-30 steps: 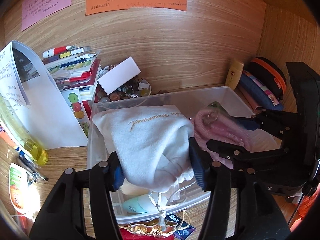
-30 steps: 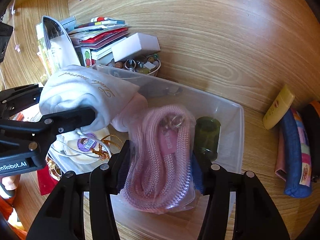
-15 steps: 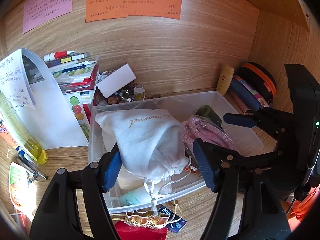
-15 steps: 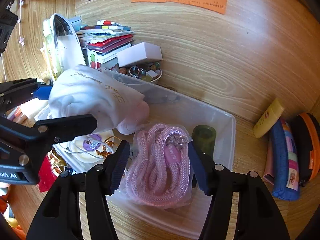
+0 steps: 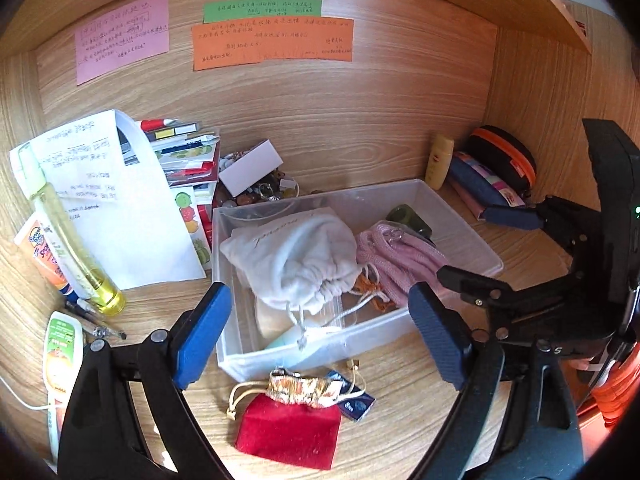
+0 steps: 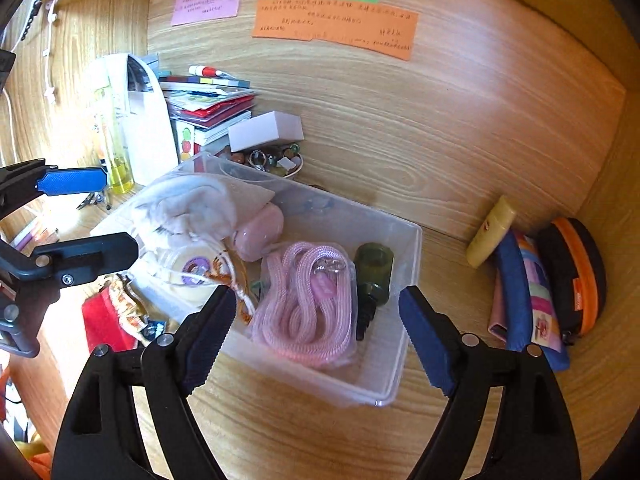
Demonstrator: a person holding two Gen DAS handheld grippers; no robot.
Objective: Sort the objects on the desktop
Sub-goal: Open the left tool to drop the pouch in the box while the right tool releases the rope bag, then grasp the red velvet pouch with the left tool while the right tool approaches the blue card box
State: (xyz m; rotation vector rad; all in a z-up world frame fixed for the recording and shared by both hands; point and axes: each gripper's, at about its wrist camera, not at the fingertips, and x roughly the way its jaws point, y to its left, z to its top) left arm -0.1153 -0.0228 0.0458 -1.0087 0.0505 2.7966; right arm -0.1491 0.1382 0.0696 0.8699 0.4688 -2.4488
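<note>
A clear plastic bin (image 5: 460, 216) sits on the wooden desk (image 5: 400, 420), close to the back wall. Inside it, toward its left end, lies a white drawstring pouch (image 5: 296, 256); beside that, toward the middle, lies a bagged coil of pink cord (image 6: 308, 304), and a dark green bottle (image 6: 374, 272) lies just beside the cord near the bin's right end.

The left gripper (image 5: 320, 334) hangs at the bin's front edge, its jaws opening wide with nothing pressed between them; the pouch lies clear of both pads. The right gripper (image 6: 316, 328) stands at the bin's front right part, its jaws also opening, and the pink cord lies between them untouched.

In front of the bin, on the desk, rests a red velvet pouch (image 5: 288, 432) with a gold top. At the desk's left back corner stand a stack of books (image 6: 208, 108), a white sheet of paper (image 5: 120, 208) and a yellow spray bottle (image 5: 68, 236). A bowl of beads (image 6: 272, 160) with a white box (image 6: 266, 130) on top sits behind the bin. In the right back corner lie a yellow tube (image 6: 492, 230), a blue pencil case (image 6: 524, 300) and a black case with an orange zip (image 6: 576, 272).
</note>
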